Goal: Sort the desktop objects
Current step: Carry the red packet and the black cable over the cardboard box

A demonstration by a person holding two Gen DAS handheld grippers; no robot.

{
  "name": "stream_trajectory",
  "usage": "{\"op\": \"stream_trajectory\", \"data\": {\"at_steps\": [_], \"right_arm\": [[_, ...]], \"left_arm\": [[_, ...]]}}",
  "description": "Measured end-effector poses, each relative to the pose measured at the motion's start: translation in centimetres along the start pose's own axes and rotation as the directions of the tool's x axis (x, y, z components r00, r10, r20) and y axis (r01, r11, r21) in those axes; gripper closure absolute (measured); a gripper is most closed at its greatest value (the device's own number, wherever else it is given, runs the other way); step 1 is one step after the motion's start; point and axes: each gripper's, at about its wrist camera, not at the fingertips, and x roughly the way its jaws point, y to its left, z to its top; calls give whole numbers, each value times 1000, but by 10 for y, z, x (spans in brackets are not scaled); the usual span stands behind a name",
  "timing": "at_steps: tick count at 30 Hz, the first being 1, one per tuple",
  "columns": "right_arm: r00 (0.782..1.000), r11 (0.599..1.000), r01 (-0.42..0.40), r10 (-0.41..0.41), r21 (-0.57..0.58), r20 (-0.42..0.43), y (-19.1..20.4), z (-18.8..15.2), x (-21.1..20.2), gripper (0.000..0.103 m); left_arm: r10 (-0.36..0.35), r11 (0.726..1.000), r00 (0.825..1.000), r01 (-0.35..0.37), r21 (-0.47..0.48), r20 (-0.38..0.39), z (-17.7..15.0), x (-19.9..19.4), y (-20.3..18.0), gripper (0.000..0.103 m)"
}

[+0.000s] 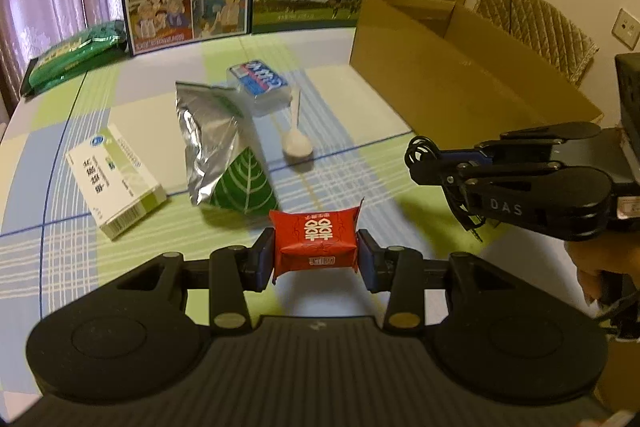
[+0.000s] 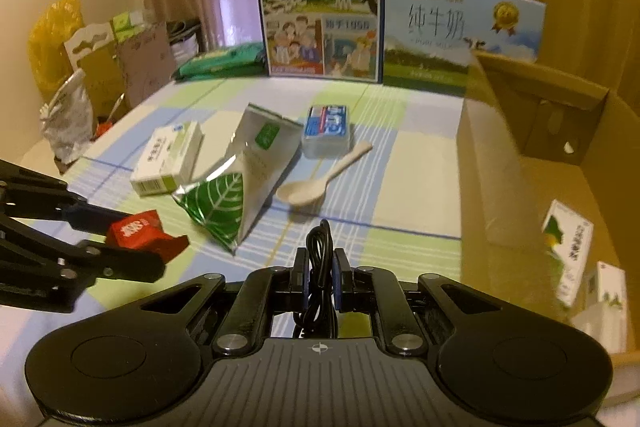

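We grip the red packet (image 1: 316, 242) in the left gripper (image 1: 316, 259); the right gripper (image 2: 321, 277) fingers clamp a black cable (image 2: 320, 269).

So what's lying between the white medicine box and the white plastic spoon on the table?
The silver foil pouch with a green leaf lies between the white medicine box and white plastic spoon, clearest in the right wrist view.

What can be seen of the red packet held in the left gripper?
The red packet is a small pillow-shaped pouch of glossy wrapper, crimped at its ends, printed with white characters and fine line ornament. The left gripper has its jaws shut on the packet's two sides, holding it clear above the checked tablecloth. Nothing else touches it. In the right wrist view it shows at the left, near the silver and green leaf-print pouch but apart from it.
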Motion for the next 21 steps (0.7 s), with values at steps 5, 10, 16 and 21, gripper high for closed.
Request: {"op": "stream_trajectory", "data": {"at_steps": [5,10,16,21], "right_arm": [[1000,1000,12,-13,13,28,-2,8,-26,95],[998,999,27,-28,21,51,-4,15,-47,95],[995,999,49,-51,21,85,-9,22,-71,95],[990,997,77,-80,30,115,-22,29,-92,95]], "left_arm": [[-5,1000,1000,4,13,23,11,-10,-14,66],[-16,1000,998,15,24,52,21,-22,-28,66],[-19,999,997,16,41,72,30,-29,-43,66],[-36,998,995,31,49,89,39,-31,-56,66]]}}
